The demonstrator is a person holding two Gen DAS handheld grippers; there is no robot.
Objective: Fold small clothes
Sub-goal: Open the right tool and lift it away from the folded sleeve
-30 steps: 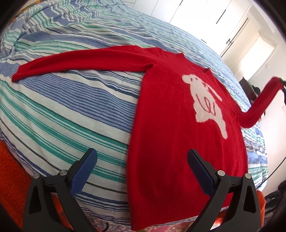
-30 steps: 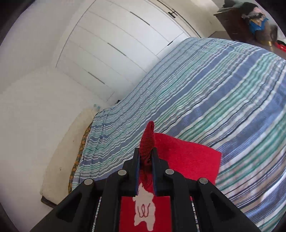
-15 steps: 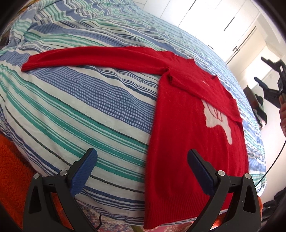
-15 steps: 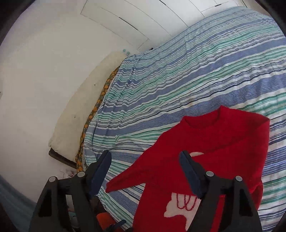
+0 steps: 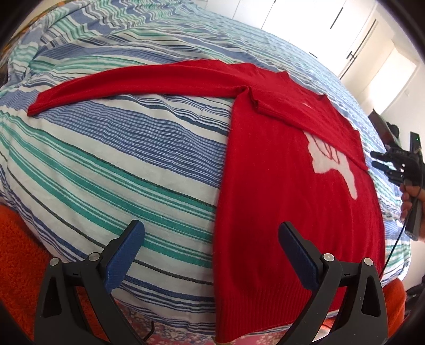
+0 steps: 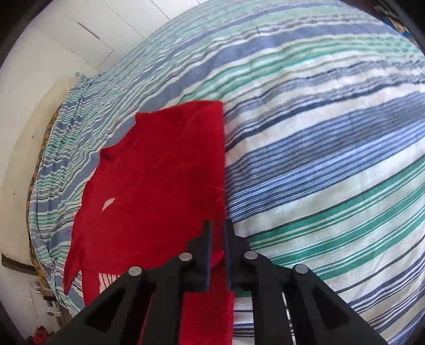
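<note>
A small red sweater with a white animal figure lies flat on the striped bed. Its right sleeve is folded across the chest; its left sleeve stretches out to the left. My left gripper is open and empty, hovering above the sweater's hem and left edge. In the right wrist view my right gripper is shut, empty, above the right edge of the sweater. It also shows in the left wrist view, off the sweater's right side.
The bed has a blue, green and white striped cover that bulges toward me. An orange blanket hangs at its near edge. White wardrobe doors stand behind. A pillow lies at the head of the bed.
The right gripper carried the right sleeve over the chest, opened and dropped it, then pulled back to the sweater's right edge and shut empty. The left gripper drifted slightly left, still open.
</note>
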